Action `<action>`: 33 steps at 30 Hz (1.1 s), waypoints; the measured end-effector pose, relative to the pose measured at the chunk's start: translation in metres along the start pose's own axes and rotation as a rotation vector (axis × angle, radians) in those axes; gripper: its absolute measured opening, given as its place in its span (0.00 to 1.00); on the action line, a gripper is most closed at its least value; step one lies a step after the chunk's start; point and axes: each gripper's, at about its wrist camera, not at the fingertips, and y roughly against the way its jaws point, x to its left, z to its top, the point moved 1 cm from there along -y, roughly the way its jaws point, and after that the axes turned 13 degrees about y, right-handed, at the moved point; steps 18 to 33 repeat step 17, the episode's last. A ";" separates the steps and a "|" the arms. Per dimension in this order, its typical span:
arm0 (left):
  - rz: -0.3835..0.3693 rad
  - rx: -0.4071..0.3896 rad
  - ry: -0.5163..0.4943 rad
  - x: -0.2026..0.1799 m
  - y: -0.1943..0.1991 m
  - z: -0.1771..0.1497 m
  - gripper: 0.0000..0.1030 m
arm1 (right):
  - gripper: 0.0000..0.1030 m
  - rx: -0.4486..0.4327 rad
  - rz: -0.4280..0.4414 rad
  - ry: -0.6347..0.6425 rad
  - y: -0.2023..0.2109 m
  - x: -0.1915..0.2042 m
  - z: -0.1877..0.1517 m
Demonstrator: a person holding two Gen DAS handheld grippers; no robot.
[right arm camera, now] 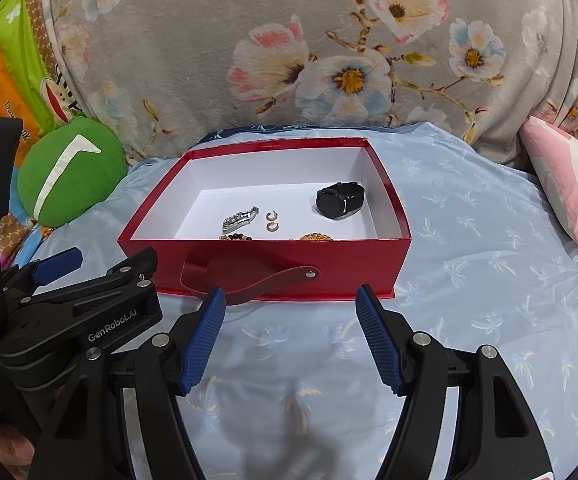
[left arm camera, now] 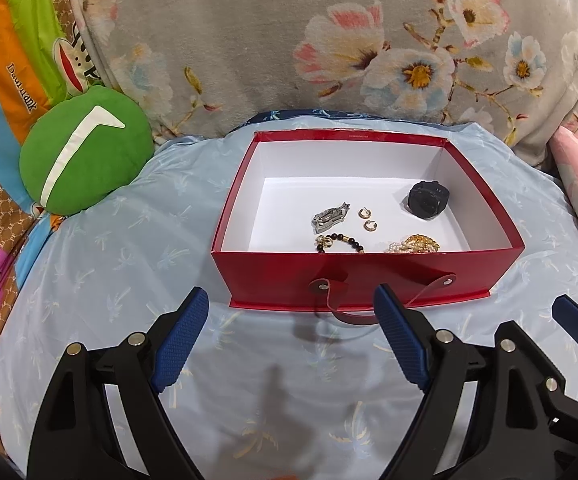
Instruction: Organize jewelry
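Both tongs, left [left arm camera: 291, 310] right [right arm camera: 291, 312], spread wide, holding nothing.

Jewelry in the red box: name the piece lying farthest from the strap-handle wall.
The black watch, alone toward the far right corner of the red box. The silver clasp piece, two hoop earrings, beaded bracelet and gold-pearl cluster lie nearer that wall.
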 end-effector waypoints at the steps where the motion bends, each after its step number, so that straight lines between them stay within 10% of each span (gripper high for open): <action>1: -0.002 0.003 0.006 0.001 0.000 0.000 0.80 | 0.65 0.000 0.000 0.000 0.000 0.000 0.000; 33: 0.014 0.030 0.058 0.010 -0.007 -0.004 0.79 | 0.68 0.027 -0.031 0.005 -0.002 0.003 -0.004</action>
